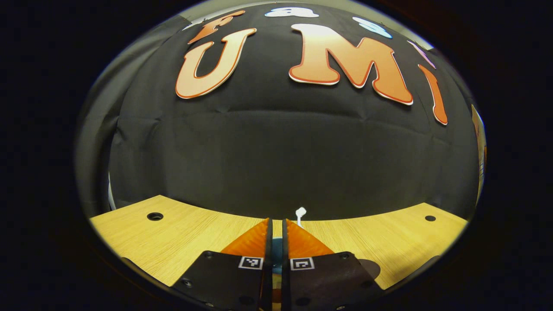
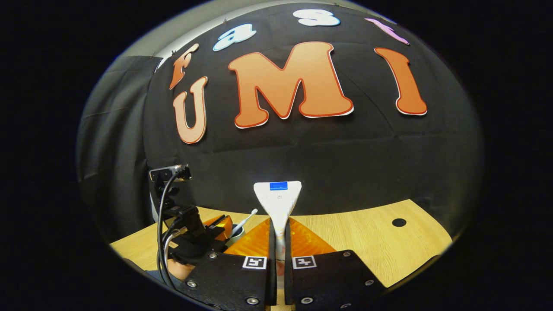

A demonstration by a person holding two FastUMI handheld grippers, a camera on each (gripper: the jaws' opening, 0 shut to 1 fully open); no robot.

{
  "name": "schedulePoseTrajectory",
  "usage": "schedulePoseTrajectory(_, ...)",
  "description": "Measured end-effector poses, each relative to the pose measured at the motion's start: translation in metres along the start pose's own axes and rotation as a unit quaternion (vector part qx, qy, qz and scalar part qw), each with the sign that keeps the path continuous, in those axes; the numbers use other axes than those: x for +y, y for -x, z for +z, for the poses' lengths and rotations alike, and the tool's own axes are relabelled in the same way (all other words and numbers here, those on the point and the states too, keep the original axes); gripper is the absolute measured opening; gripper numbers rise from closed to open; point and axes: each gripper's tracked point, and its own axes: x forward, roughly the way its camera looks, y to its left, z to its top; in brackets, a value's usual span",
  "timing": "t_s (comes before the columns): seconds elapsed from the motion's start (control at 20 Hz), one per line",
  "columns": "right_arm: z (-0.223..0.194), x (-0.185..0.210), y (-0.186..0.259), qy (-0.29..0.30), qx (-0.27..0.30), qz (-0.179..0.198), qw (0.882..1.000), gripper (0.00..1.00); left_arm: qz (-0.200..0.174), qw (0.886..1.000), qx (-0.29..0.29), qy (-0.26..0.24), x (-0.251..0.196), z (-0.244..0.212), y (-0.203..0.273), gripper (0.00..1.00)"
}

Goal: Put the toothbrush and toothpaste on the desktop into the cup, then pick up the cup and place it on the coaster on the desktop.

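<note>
Left gripper view: left gripper (image 1: pixel 277 235) low over the light wooden desktop with round holes (image 1: pixel 173 233), jaws nearly closed with a thin slit between them. A blue strip sits in that slit, and the small white toothbrush tip (image 1: pixel 300 212) pokes up just past the fingertips; it looks clamped, but the contact is hidden behind the fingers, so I can't tell for sure. Beyond the tip the desktop runs back to the black cloth booth wall (image 1: pixel 276 151).

Right gripper view: right gripper (image 2: pixel 279 233) also just above the desktop (image 2: pixel 367 242), both fingers pressed on the white flat-ended toothpaste tube with a blue patch (image 2: pixel 278 201). The tube stands upright, its wide crimped end above the fingertips. Left of the tube and a bit farther back is the other gripper (image 2: pixel 218 226), with black camera mount and cables (image 2: pixel 170 194), held by a hand (image 2: pixel 179 268) at the lower edge. Just beside that gripper, on the tube's side, a white toothbrush handle (image 2: pixel 244 220) slants up out of an orange-rimmed cup (image 2: pixel 237 235); the cup is mostly hidden. Behind everything is the booth wall (image 2: pixel 345 164).
</note>
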Motion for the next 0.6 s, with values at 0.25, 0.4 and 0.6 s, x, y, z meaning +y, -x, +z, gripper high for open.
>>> schedulePoseTrajectory(0.25,0.004,-0.005,0.004,-0.001,-0.005,-0.002,1.0,0.07,-0.01,1.0,-0.011,0.006,0.0,0.018,0.012,0.17)
schedulePoseTrajectory(0.4,0.005,-0.006,0.007,-0.005,-0.007,0.001,1.0,0.07,-0.03,0.999,-0.02,0.009,-0.007,0.038,0.021,0.41)
schedulePoseTrajectory(0.6,0.009,-0.013,0.013,0.0,-0.008,-0.002,1.0,0.07,-0.062,0.998,-0.018,-0.012,-0.025,0.066,0.032,0.67)
